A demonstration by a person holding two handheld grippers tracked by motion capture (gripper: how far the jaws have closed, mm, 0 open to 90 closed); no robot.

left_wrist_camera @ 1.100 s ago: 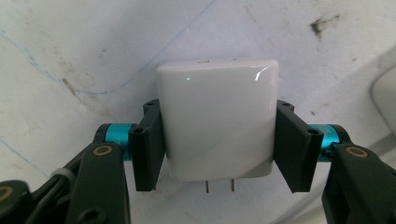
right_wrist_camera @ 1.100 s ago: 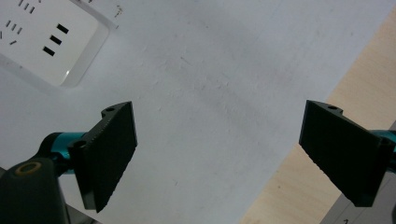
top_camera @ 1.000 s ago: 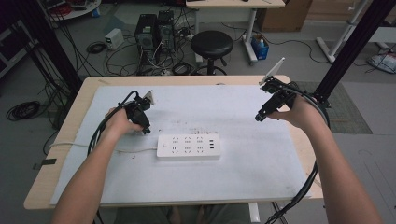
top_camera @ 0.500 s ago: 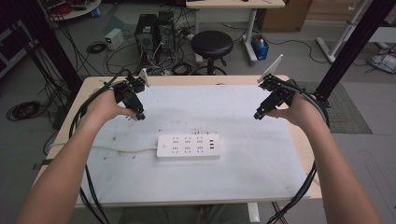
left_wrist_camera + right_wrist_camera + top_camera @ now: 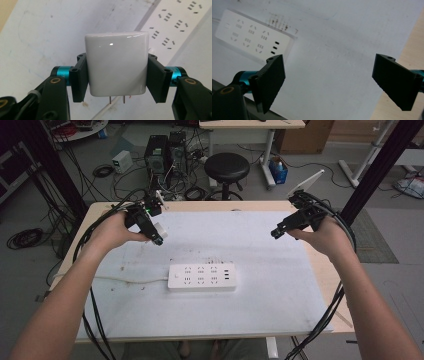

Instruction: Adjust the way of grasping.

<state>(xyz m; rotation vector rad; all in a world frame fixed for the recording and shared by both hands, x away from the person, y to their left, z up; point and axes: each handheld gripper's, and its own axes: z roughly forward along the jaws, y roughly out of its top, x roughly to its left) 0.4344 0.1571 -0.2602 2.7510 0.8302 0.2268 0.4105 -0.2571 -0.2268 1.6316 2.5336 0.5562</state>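
Left gripper (image 5: 116,75) is clamping a white charger (image 5: 116,63); right gripper (image 5: 329,82) is gaping wide, holding nothing.

Charger is hanging above the table's (image 5: 280,320) far-left part, apparently clear of it, two prongs (image 5: 117,99) showing; the power strip (image 5: 202,277) is lying mid-table, well apart.

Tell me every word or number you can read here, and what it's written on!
There are none to read.
White plastic power strip: socket slots and a small square mark near one end, no lettering.
Glossy white plug adapter, clamped in the left claw: blank on the face that shows.
Blue bottle on the floor: too small to tell.
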